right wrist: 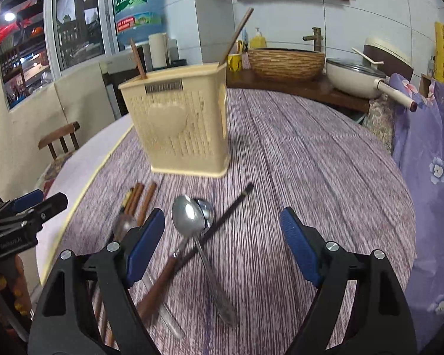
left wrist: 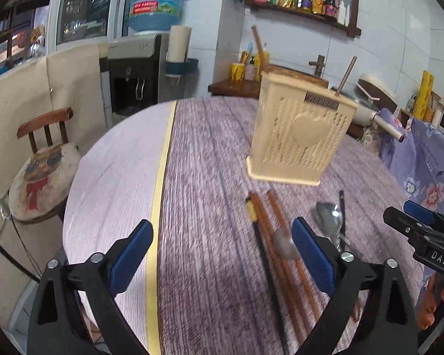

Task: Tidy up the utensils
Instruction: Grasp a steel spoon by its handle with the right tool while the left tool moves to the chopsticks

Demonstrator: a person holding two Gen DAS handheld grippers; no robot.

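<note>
Utensils (right wrist: 192,236) lie crossed on the tabletop (right wrist: 310,153); with both claws, left (left wrist: 222,254) and right (right wrist: 222,242), spread and empty, you risk pinching two together

A round table (right wrist: 310,148) under a purple striped cloth carries everything. A cream holder (right wrist: 180,127) stands upright on it. Just in front lie brown chopsticks (left wrist: 276,222), two spoons (right wrist: 192,213) overlapping, and a dark chopstick (right wrist: 222,219) crossing them. A third spoon (right wrist: 124,224), blurred, seems to lie among the chopsticks.
</note>
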